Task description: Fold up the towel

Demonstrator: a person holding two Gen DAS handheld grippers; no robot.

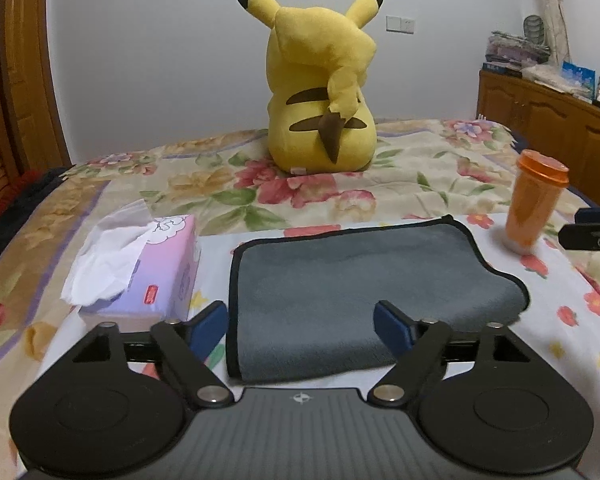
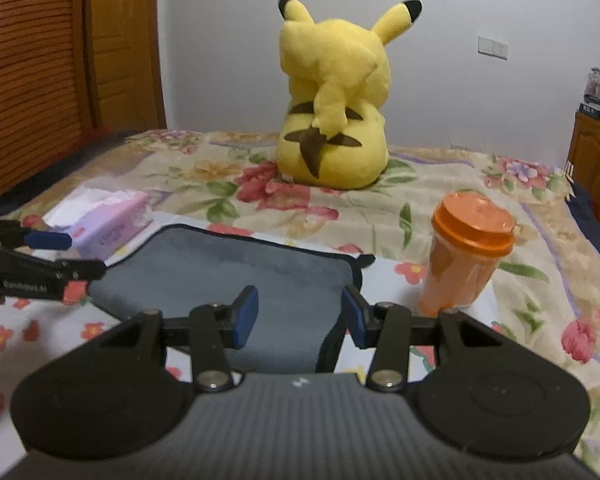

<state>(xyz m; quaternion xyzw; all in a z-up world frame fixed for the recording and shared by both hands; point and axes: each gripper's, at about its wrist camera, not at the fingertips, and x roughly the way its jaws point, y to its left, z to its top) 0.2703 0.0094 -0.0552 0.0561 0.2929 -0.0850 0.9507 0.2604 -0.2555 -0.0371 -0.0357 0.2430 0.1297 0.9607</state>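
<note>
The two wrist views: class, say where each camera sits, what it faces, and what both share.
Left wrist: above the grey towel near edge, facing the yellow plush toy; open left gripper shows.
Right wrist: at the towel's right end, facing likewise; open right gripper shows.
Shared: towel, plush, orange lidded cup, purple tissue box.

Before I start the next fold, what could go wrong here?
The orange lidded cup stands upright on the soft bedspread right by the gray towel; a swing of the right hand-held gripper might topple it. The tissue box crowds the towel's other side, so the left hand-held gripper could bump it.
</note>
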